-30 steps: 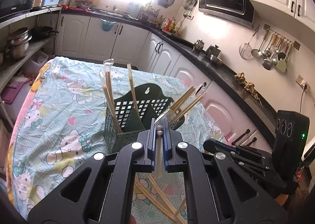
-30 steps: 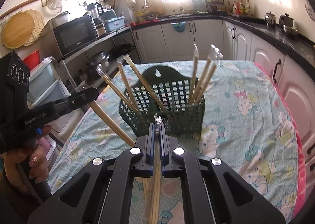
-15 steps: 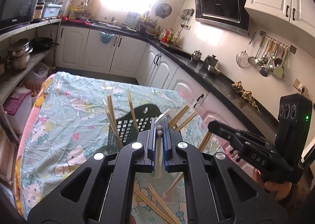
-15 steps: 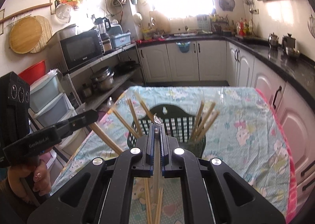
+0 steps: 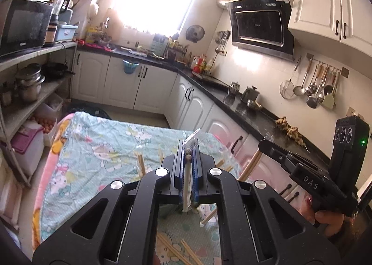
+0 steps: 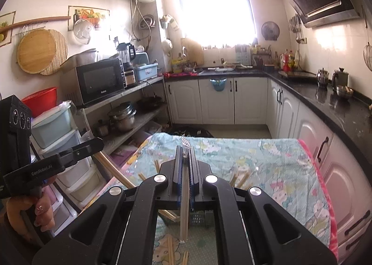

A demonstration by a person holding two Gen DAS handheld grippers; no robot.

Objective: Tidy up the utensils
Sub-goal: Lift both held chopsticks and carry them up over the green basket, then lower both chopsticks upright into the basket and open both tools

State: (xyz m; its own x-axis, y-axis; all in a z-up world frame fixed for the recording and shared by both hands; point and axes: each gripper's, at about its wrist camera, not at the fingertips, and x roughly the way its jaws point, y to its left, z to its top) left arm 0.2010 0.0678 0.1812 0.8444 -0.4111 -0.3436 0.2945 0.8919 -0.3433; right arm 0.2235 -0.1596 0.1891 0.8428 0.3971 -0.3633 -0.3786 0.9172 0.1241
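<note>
Pinching a slim wooden chopstick in a clear crinkled sleeve (image 5: 187, 186), my left hand-held gripper (image 5: 187, 160) has its blue ribbed pads nearly together on it. My right hand-held gripper (image 6: 185, 160) is likewise clamped on a second sleeved chopstick (image 6: 184, 206), a pale straight rod hanging down between the matte black arms. Below lie loose chopsticks (image 5: 176, 251) on the cartoon-print cloth of the surface (image 5: 97, 148). The dark green grid-walled holder (image 6: 197, 218) sits just under my right hand-held gripper, more chopstick tips poking up from it. Compared with a second ago, both have risen: the holder, then in full view ahead, is now mostly hidden beneath them.
</note>
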